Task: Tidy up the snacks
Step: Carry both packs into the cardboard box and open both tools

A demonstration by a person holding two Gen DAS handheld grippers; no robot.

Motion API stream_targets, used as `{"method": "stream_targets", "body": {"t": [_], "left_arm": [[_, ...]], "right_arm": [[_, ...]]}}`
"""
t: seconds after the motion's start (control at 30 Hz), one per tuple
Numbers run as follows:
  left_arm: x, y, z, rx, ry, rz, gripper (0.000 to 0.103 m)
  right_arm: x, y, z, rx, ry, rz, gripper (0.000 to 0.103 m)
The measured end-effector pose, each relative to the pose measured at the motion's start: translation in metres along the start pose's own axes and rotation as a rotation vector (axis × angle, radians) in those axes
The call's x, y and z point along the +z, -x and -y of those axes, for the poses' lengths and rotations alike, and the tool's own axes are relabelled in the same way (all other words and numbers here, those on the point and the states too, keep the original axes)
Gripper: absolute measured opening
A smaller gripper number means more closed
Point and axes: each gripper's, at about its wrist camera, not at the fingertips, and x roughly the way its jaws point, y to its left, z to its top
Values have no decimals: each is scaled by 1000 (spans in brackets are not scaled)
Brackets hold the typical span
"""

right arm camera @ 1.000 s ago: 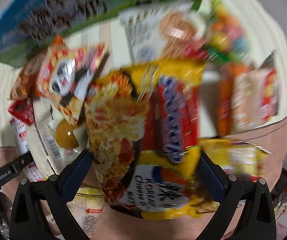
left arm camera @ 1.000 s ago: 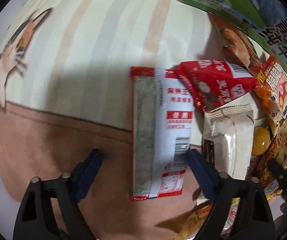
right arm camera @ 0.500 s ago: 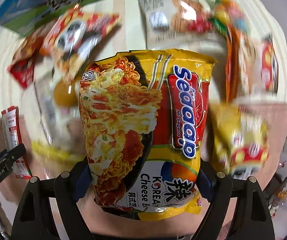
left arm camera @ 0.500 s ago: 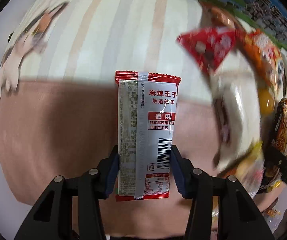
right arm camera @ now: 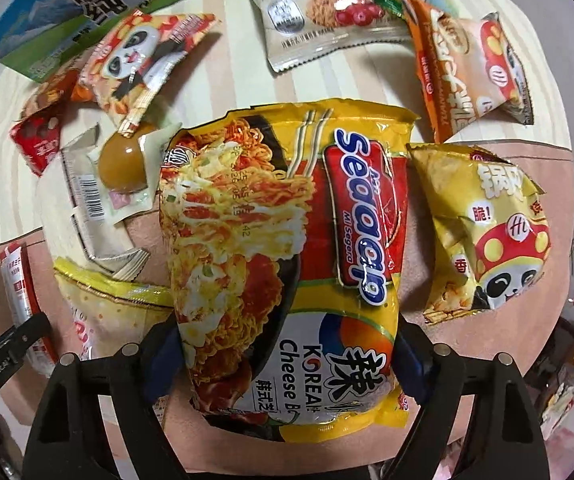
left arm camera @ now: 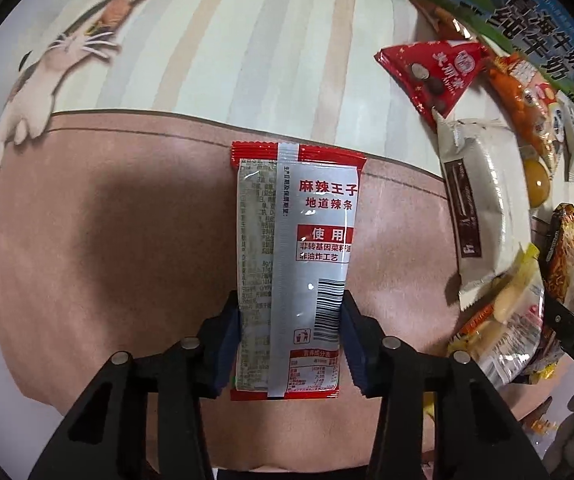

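My left gripper point(left arm camera: 290, 344) is shut on a red and silver spicy-strip packet point(left arm camera: 293, 240), held above the pink part of the cloth point(left arm camera: 107, 220). Both blue pads press on the packet's lower sides. My right gripper point(right arm camera: 283, 356) is shut on a yellow Sedaap noodle packet point(right arm camera: 287, 240), gripped across its lower half and lifted over the snack pile. The same red and silver packet point(right arm camera: 21, 300) shows at the far left of the right wrist view, with the left gripper's black body below it.
Loose snacks lie around: a red triangular pack point(left arm camera: 435, 72), a white wrapped bar point(left arm camera: 475, 200), a braised egg pack point(right arm camera: 123, 160), panda packs point(right arm camera: 139, 56) point(right arm camera: 487, 232), a biscuit pack point(right arm camera: 315, 12), an orange pack point(right arm camera: 467, 68). A milk carton box point(right arm camera: 87, 8) lies at the back.
The left gripper closed on the red and silver packet and carried it left, away from the pile. The right gripper closed on the noodle packet and lifted it.
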Motion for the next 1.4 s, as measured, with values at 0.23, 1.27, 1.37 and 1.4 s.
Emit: {"method": "stream_targets", "body": {"t": [0.23,1.27,1.37,1.4], "left_arm": [[-43,57,0,-28,31,34,42],[382,115,208,-144,-67,36,42],[393,95,209,-131,-63,-6,43],[397,89,208,-128,-60,-12,44]], "right_arm": [[-9,51,28,132,5,17,88],[312,166,71,250,107,90,88],[324,143,71,227,109,61,88],[326,138,73,221,108,54,88]]}}
